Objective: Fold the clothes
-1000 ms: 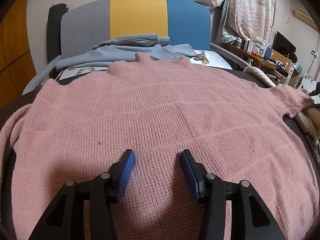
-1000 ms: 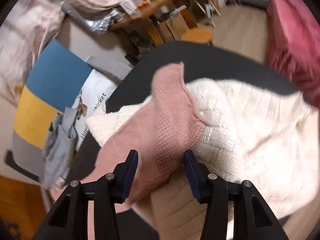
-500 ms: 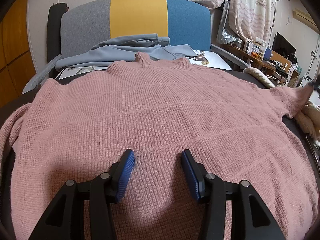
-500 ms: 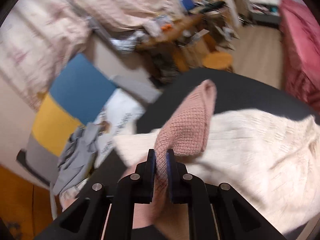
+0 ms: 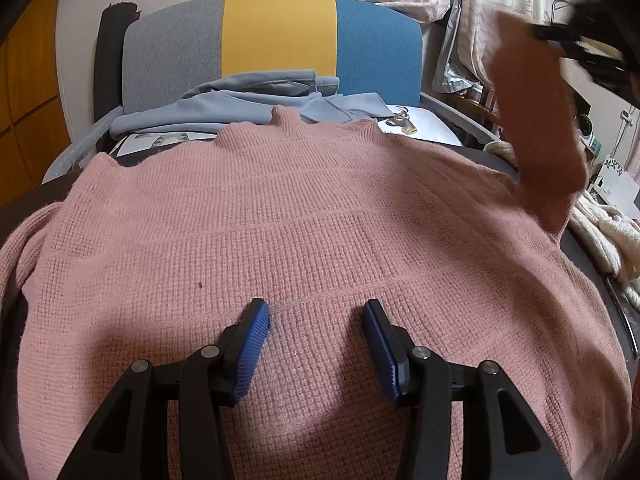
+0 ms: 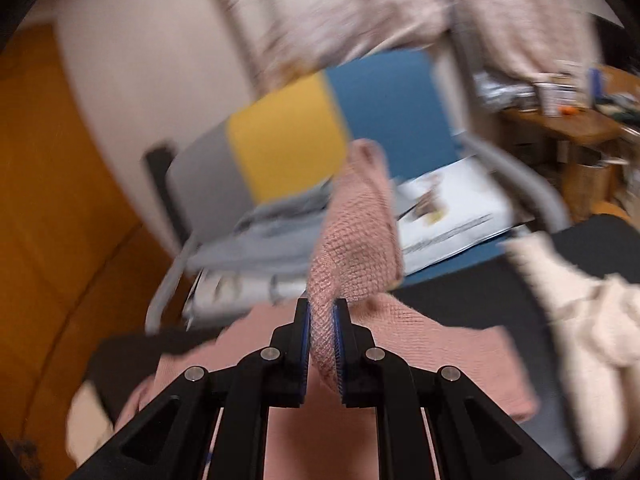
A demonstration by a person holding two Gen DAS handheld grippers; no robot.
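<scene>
A pink knit sweater [image 5: 304, 216] lies spread flat on a dark table, neck toward the chair. My left gripper [image 5: 317, 316] is open and rests on the sweater's lower middle, holding nothing. My right gripper [image 6: 321, 308] is shut on the sweater's right sleeve [image 6: 356, 236] and holds it lifted above the table. In the left wrist view that sleeve [image 5: 536, 120] hangs raised at the upper right, with the right gripper [image 5: 560, 38] blurred above it.
A chair with a grey, yellow and blue back [image 5: 276, 40] stands behind the table, with a grey-blue garment [image 5: 240, 100] and a printed white cushion [image 5: 416, 124] on it. A cream knit garment [image 5: 604, 236] lies at the table's right edge [image 6: 592, 320]. A cluttered desk [image 6: 560, 116] is at the right.
My right gripper closed on the pink sleeve, then lifted it up off the cream garment and swung it toward the sweater body. The left gripper has stayed still.
</scene>
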